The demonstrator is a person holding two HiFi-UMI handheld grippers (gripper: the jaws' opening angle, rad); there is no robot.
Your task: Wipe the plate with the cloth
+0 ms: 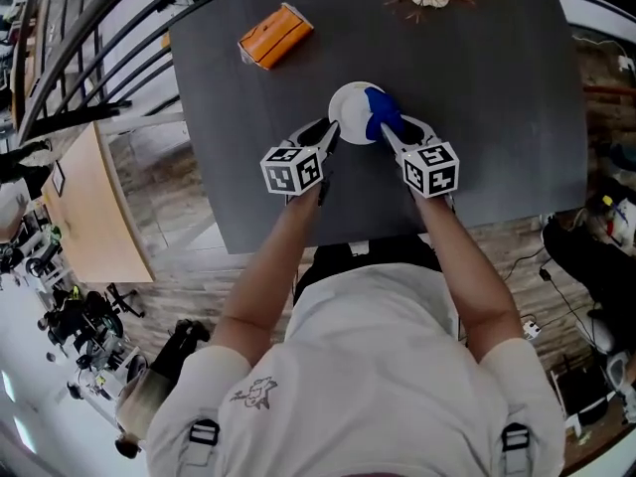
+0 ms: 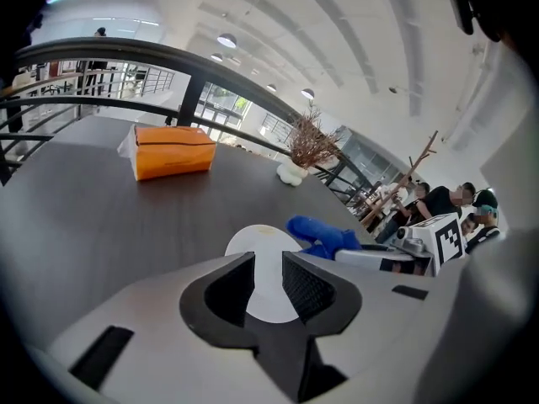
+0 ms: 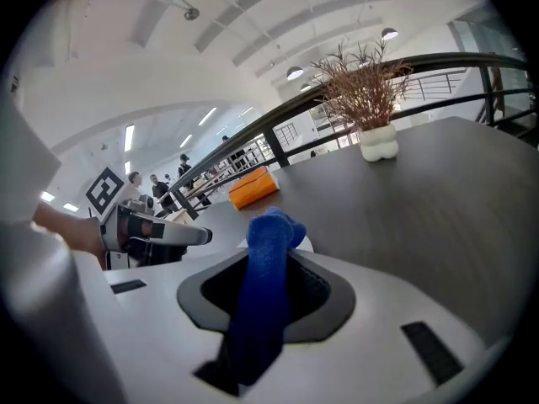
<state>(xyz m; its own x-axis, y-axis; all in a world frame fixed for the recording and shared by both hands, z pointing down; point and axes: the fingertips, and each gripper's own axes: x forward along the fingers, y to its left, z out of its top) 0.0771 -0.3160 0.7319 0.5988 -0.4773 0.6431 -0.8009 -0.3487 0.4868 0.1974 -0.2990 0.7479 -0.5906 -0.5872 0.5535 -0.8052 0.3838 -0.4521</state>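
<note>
R gripper [image 3: 268, 269] clamped on blue cloth [image 3: 271, 225] — L gripper [image 2: 268, 269] jaws apart, gripping nothing.
White plate [image 2: 257, 244] lay on dark table [image 1: 497, 117] just past L jaws, cloth over its right edge — orange box [image 1: 275, 36] well apart.

The right gripper [image 3: 269, 269] clamps the blue cloth [image 3: 271, 230], with the white plate [image 3: 306, 244] peeking out just behind it.

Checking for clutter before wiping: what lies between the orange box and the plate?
Nothing: only bare dark tabletop separates the orange box from the plate, as the head view shows.
</note>
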